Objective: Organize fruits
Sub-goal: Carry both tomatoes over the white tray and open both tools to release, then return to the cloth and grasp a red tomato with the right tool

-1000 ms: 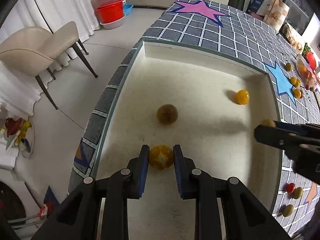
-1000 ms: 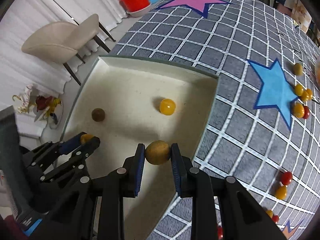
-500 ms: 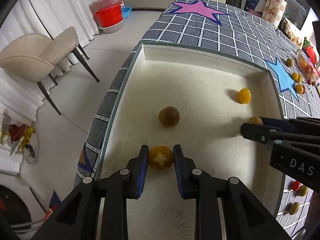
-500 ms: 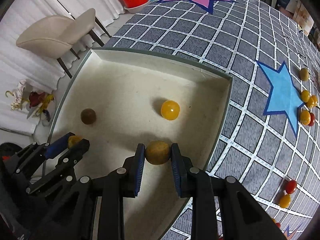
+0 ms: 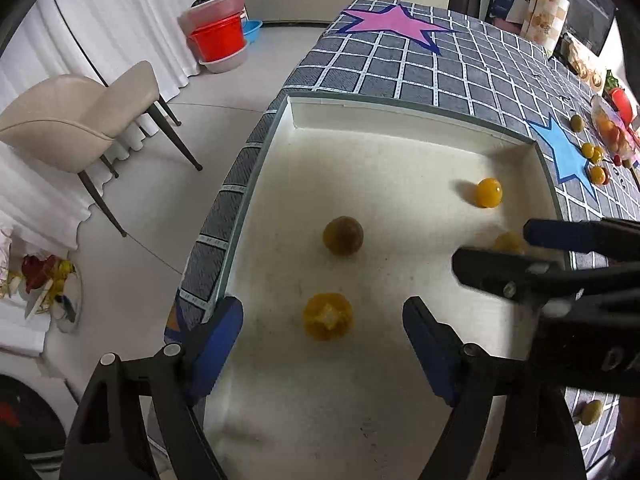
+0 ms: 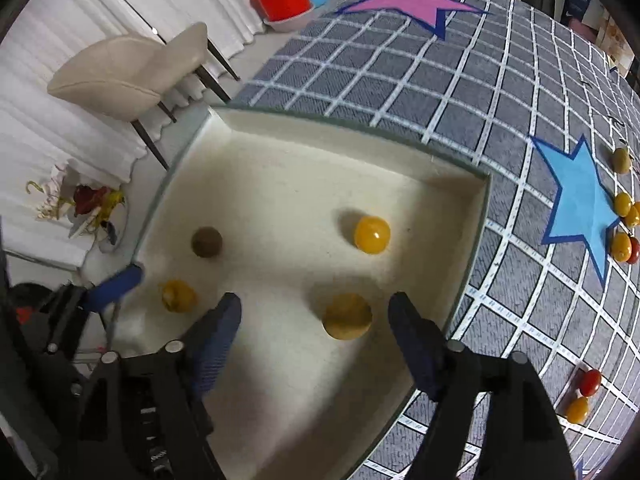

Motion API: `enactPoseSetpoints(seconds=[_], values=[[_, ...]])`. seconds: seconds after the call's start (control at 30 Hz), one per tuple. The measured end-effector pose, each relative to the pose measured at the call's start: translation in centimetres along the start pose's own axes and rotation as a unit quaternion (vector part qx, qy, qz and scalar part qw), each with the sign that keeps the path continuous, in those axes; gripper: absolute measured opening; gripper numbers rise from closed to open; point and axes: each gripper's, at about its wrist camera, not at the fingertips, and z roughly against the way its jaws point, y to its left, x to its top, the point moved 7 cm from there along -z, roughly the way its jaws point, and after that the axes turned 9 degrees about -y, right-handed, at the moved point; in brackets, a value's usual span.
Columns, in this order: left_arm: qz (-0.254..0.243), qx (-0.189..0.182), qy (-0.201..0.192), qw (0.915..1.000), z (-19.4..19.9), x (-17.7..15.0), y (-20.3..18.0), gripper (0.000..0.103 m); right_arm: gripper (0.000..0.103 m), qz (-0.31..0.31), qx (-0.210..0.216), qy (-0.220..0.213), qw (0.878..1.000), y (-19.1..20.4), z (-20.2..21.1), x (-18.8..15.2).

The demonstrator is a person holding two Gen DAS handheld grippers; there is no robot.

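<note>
Four fruits [image 6: 372, 234] lie in the tray [image 6: 478, 216], both the left gripper [image 5: 322, 322] and right gripper [image 6: 314, 318] spread wide and empty; about a dozen more wait on the cloth [image 6: 440, 80].

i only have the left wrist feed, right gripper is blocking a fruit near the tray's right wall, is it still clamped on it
Observer: No. The right wrist view shows the right gripper open, with the tan fruit lying loose on the tray floor between its fingers.
Operator: how many fruits in the tray total
Observer: Four. The right wrist view shows all of them unblocked: the tan one, a glossy yellow one, a dark brown one and a yellow-orange one.
Operator: any fruit left near the right side i cant see
Observer: Yes, a red one and a yellow one sit together on the cloth.
</note>
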Motion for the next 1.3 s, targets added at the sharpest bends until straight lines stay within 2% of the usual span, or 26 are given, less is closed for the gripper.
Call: enactPoseSetpoints(seconds=[0.17, 0.4, 0.57, 0.73, 0.87, 1.0, 1.2, 1.27, 1.3], values=[[-0.017, -0.005, -0.002, 0.9998, 0.7, 0.5, -0.9, 0.083, 0.08, -0.035, 0.001, -0.024, 0.999, -1.5, 2.3, 1.2], [-0.06, -0.035, -0.021, 0.9974, 2.7, 2.0, -5.1, 0.083, 0.08, -0.069, -0.027, -0.04, 0.996, -6.1, 6.3, 0.0], [-0.102, -0.074, -0.029, 0.9916, 3.9, 2.7, -10.1, 0.083, 0.08, -0.097, -0.066, -0.031, 0.993, -10.9, 9.0, -3.6], [-0.146, -0.113, -0.03, 0.9823, 4.6, 2.6, -15.4, 0.083, 0.08, -0.119, -0.108, -0.018, 0.987, -15.8, 11.5, -7.6], [-0.179, -0.134, -0.027, 0.9742, 4.8, 2.2, -19.1, 0.083, 0.08, -0.143, -0.125, -0.005, 0.982, -18.8, 12.8, -10.5], [-0.199, -0.141, -0.011, 0.9696, 4.1, 1.2, -21.4, 0.083, 0.08, -0.156, -0.131, 0.002, 0.979, -20.1, 13.1, -12.2], [-0.212, -0.136, 0.013, 0.9676, 2.6, -0.3, -22.9, 0.083, 0.08, -0.147, -0.127, 0.005, 0.981, -20.8, 12.8, -13.5], [-0.211, -0.131, 0.019, 0.9685, 2.1, -0.7, -23.0, 0.083, 0.077, -0.143, -0.124, 0.005, 0.982, -21.0, 12.6, -13.8], [-0.21, -0.129, 0.02, 0.9689, 2.0, -0.8, -23.0, 0.083, 0.071, -0.142, -0.122, 0.006, 0.982, -21.0, 12.5, -13.7]])
